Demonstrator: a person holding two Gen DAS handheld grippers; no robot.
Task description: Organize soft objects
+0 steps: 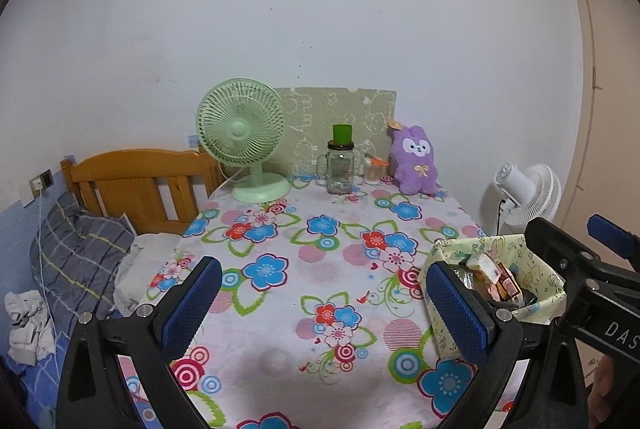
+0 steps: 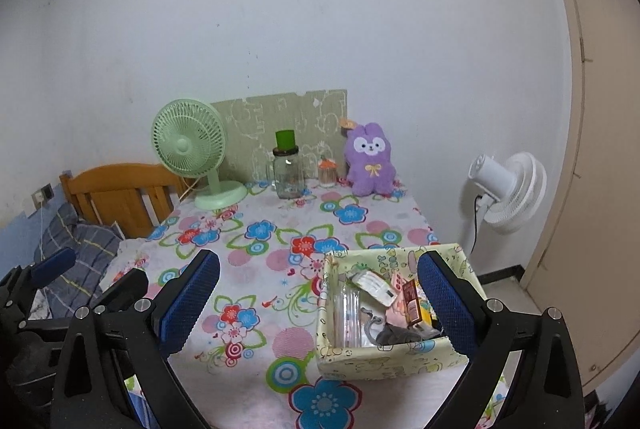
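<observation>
- Both the left gripper (image 1: 320, 309) and right gripper (image 2: 320, 305) are spread wide, holding nothing.
- The purple plush rabbit (image 1: 414, 161) sits upright, centre-right of frame, at the table's far edge.
- A careless reach could topple the glass jar (image 1: 340, 169) just beside it.

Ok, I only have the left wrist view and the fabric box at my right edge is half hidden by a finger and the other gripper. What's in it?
Observer: The right wrist view shows the fabric box whole: clear plastic packaging, a white packet, a brown carton, a dark cable.
Operator: Anything soft in there?
Observer: None that I can tell. The purple plush sits at the far edge, beside a small orange-lidded jar.
Operator: Is the right gripper holding anything?
Observer: No, the right gripper is open and empty, above the box's near side.
</observation>
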